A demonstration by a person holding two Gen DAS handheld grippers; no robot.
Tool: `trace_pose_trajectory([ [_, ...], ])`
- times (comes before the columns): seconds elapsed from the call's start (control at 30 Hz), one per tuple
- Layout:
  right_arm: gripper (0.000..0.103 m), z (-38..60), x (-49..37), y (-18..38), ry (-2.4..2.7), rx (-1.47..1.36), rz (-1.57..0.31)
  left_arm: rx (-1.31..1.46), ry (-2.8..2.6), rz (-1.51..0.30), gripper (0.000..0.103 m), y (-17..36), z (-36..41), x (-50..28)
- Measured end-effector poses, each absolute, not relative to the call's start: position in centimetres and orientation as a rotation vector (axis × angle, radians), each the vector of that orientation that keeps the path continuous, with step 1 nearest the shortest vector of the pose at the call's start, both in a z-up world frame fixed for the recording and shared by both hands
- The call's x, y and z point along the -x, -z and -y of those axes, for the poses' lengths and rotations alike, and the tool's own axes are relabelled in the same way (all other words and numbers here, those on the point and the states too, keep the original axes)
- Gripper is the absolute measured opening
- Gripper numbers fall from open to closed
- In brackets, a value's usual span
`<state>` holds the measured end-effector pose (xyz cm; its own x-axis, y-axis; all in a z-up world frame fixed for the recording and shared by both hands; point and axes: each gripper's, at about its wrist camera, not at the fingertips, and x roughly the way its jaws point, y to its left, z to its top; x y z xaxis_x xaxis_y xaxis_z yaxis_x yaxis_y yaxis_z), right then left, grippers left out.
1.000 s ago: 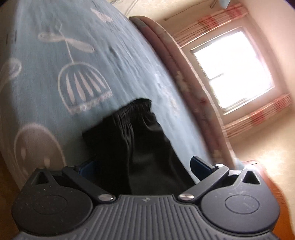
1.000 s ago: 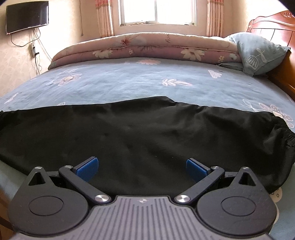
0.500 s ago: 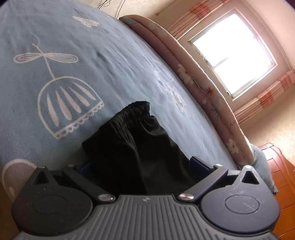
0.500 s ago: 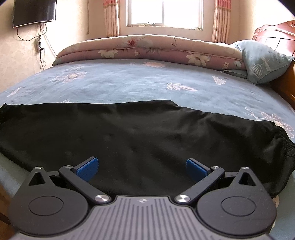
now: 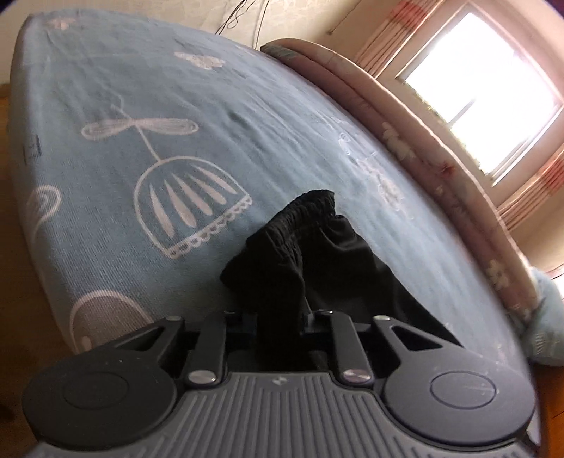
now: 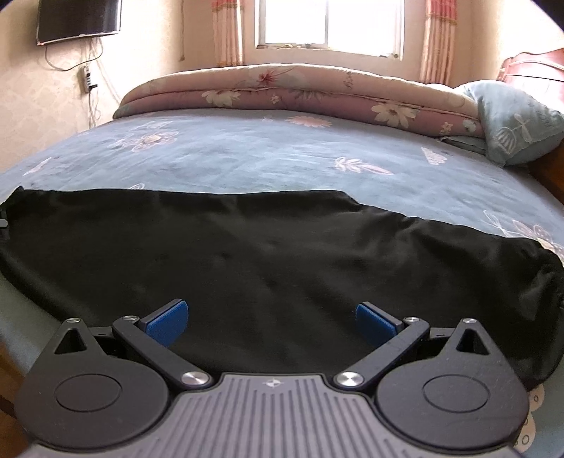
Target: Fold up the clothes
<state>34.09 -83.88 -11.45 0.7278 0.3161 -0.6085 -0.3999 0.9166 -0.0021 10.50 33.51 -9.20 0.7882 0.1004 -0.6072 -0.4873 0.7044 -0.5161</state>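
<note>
Trousers (image 6: 268, 253) spread flat across near side of bed (image 6: 282, 151), reaching left to right. Rolled quilt (image 6: 299, 91) along bed's far edge, below window (image 6: 329, 24). Pillow (image 6: 518, 130) at far right by headboard (image 6: 532, 67). Television (image 6: 79, 19) on wall, far left.

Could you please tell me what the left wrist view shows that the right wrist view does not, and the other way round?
Only the left wrist view shows the left tool shut on the gathered elastic end of the black trousers, and the white bell-shaped print on the sheet. Only the right wrist view shows the right tool open above the trousers spread flat, the wall television and the blue pillow. Both show the trousers, the blue bedsheet, the folded floral quilt and the window.
</note>
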Motion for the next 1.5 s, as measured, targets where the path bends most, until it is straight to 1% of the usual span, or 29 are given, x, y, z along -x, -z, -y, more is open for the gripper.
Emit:
trace_pose_trajectory([
  [0.3, 0.103, 84.1, -33.9, 11.1, -0.387, 0.144, -0.633, 0.480, -0.344, -0.642, 0.012, 4.3, -28.6, -12.1],
  [0.6, 0.103, 84.9, -33.5, 11.3, -0.380, 0.135, -0.631, 0.404, -0.222, -0.668, 0.012, 1.4, -24.1, -14.3],
  [0.83, 0.103, 85.8, -33.4, 11.5, -0.370, 0.118, -0.634, 0.444, -0.118, -0.681, 0.012, 0.7, -21.7, -16.0],
  [1.07, 0.103, 86.6, -33.5, 11.5, -0.365, 0.089, -0.637, 0.459, 0.004, -0.693, 0.012, 0.0, -17.7, -18.0],
  [1.3, 0.103, 87.3, -33.5, 11.6, -0.359, 0.074, -0.637, 0.450, 0.154, -0.710, 0.012, -0.1, -12.2, -19.4],
  [1.5, 0.103, 87.9, -33.4, 11.7, -0.351, 0.059, -0.640, 0.398, 0.259, -0.748, 0.012, 1.4, -6.7, -20.3],
])
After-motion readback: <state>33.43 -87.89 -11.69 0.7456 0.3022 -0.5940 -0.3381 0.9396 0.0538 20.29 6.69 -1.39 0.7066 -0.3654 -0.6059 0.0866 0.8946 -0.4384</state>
